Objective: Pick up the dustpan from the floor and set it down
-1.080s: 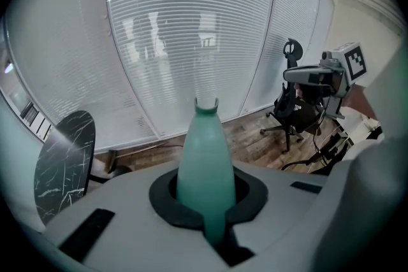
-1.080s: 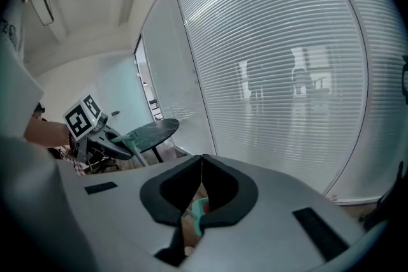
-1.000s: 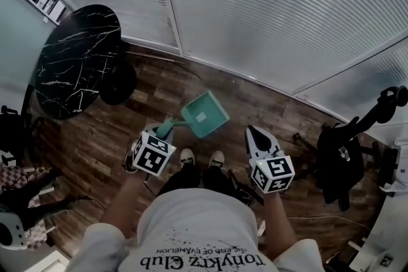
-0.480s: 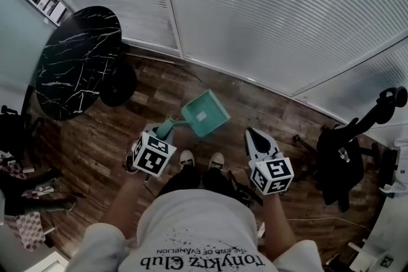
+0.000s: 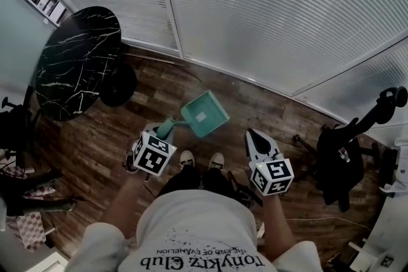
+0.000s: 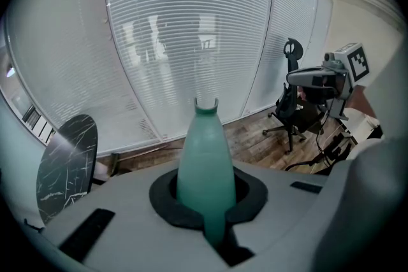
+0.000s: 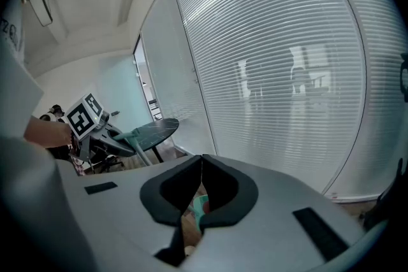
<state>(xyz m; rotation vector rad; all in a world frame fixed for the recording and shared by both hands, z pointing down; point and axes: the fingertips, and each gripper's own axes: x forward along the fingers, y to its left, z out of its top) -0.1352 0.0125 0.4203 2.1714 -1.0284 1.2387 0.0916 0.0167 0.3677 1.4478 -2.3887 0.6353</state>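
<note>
No change from the earlier frame. Left gripper (image 5: 164,132) stays clenched on the tapered handle (image 6: 204,162) of the teal plastic dustpan (image 5: 205,114). The pan sits ahead of the person's shoes (image 5: 201,158), over the dark wood-plank floor (image 5: 95,143), possibly lifted clear. Right gripper (image 5: 256,136) has its jaws together and is empty.

Person wearing a white T-shirt (image 5: 191,226), with two grey handheld grippers
Black lettering and speckles are running across the shirt; dark trousers (image 5: 201,178) and white sneakers (image 5: 187,156) are showing below. The left gripper (image 5: 160,136) and right gripper (image 5: 254,135) are each carrying a black-and-white marker cube (image 5: 153,157) and black-lined jaws.
</note>
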